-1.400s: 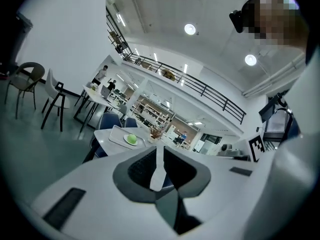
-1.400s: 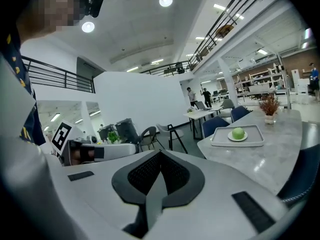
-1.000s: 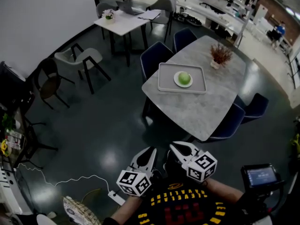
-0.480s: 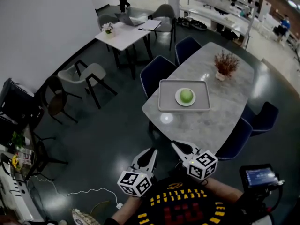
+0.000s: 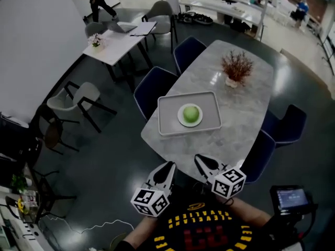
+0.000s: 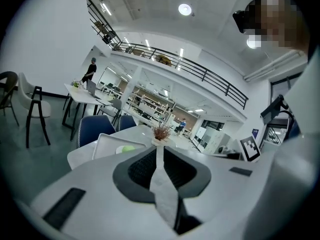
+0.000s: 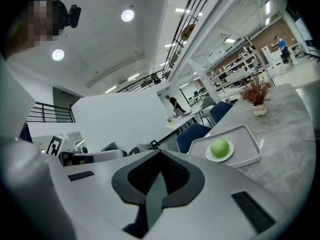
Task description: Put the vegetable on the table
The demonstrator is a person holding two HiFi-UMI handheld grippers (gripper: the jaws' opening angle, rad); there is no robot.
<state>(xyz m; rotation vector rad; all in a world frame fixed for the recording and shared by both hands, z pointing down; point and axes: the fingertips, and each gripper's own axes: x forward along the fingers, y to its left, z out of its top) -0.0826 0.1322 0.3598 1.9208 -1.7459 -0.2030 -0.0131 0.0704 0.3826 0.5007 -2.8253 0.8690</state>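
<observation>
Head view: L gripper (image 5: pixel 169 166) & R gripper (image 5: pixel 200 159) closed, empty, held low; round green vegetable (image 5: pixel 191 113) in grey tray (image 5: pixel 170 117) not reached yet.

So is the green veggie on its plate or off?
On: the round green vegetable sits on the small white plate, inside the grey tray.

Ceiling lamps (image 6: pixel 185 9) are lighting the hall evenly, yet the head view is rendering dim. Glare is showing on the table (image 5: pixel 213 78). Both gripper views are bending strongly at the edges, blurring near parts.
</observation>
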